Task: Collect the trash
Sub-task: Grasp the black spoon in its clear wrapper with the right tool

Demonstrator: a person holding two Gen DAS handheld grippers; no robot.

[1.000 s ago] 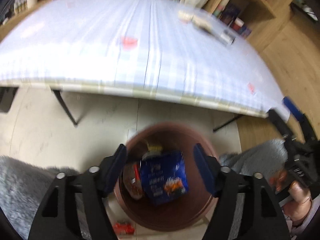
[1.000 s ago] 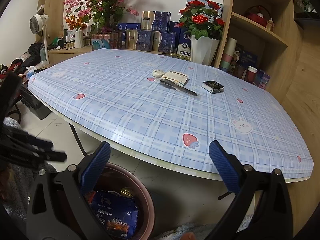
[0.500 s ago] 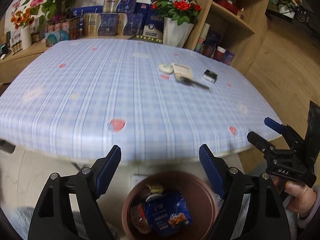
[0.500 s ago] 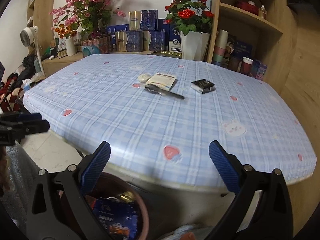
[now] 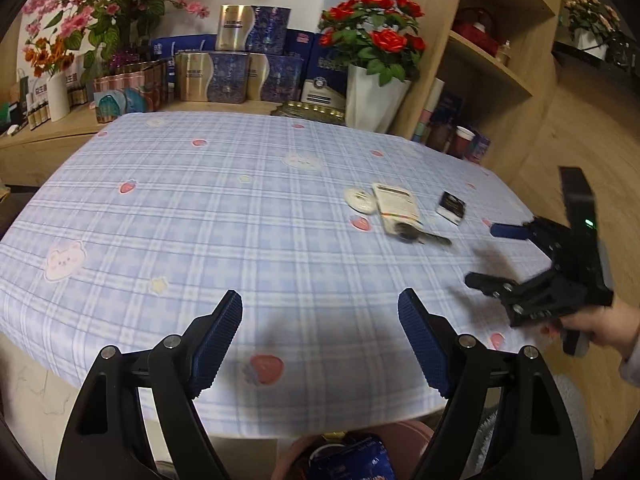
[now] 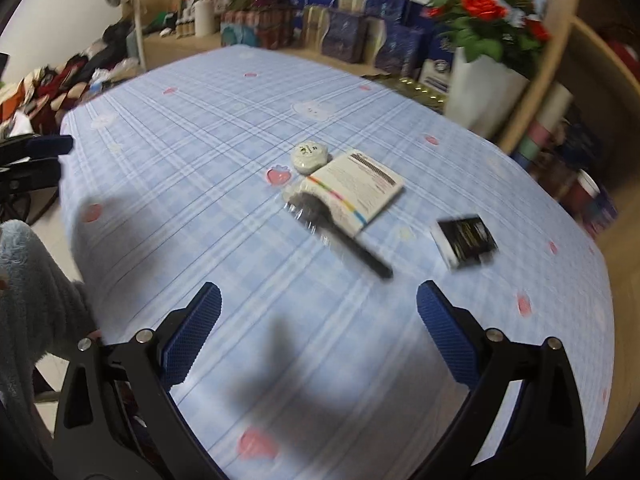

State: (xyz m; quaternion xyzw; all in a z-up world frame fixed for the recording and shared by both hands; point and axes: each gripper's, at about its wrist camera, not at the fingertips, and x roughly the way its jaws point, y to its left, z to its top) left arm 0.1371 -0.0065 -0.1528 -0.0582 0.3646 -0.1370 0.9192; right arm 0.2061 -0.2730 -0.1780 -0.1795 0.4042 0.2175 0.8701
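- My left gripper (image 5: 320, 336) hangs over the near edge of the blue checked tablecloth table (image 5: 200, 220), blue-padded jaws apart and empty; the brown round trash bin (image 5: 416, 434) sits just below that edge, already holding a blue snack bag (image 5: 360, 456). Anything I drop short of its rim lands on the floor.
- My right gripper (image 6: 320, 320) is also spread wide with nothing in it, over the table's right side. The view is blurred, so I could overshoot.
- Nearest trash: the black plastic spoon in clear wrap (image 6: 340, 232), its head lying on the white paper packet with a colour stripe (image 6: 356, 184). Pinching one may drag the other.
- Further right lies the small black box (image 6: 466, 242); nudged, it could slide off.
- Farthest, the white round lid-like disc (image 6: 309, 157) lies flat; my pads may skate over it.
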